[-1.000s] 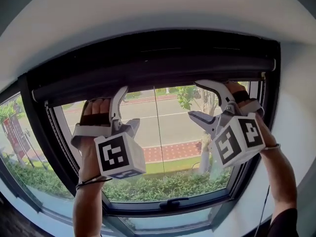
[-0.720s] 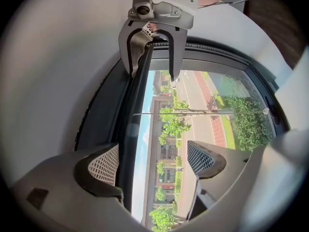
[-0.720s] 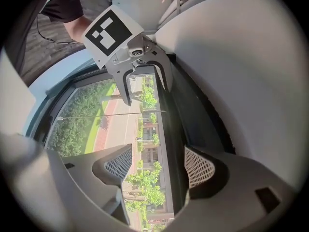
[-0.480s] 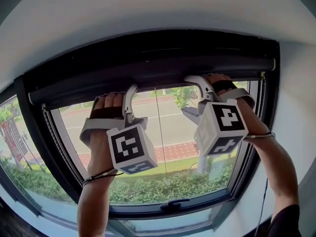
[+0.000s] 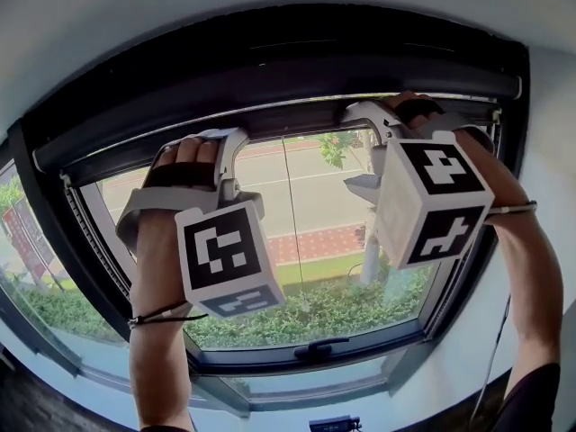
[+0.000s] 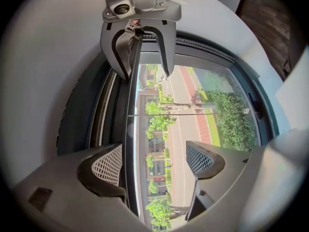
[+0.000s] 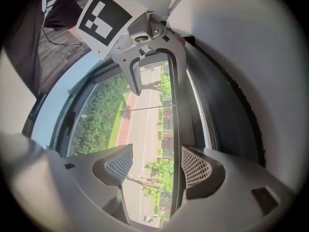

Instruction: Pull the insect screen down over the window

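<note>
The insect screen is rolled up in a dark housing along the window's top, and its dark pull bar runs under it from left to right. My left gripper reaches up to the bar left of centre. In the left gripper view the bar passes between the jaws, beside the left pad. The jaws of the left gripper are closing, and the right pad stands apart from the bar. My right gripper is up at the bar right of centre. The right gripper is open around the bar.
A thin cord hangs down the middle of the glass. The window handle sits on the lower frame. White wall closes in on the right. Each gripper view shows the other gripper further along the bar.
Both grippers have risen from below the bar up to it, and their jaws now straddle it. The head view has tilted upward a little.
</note>
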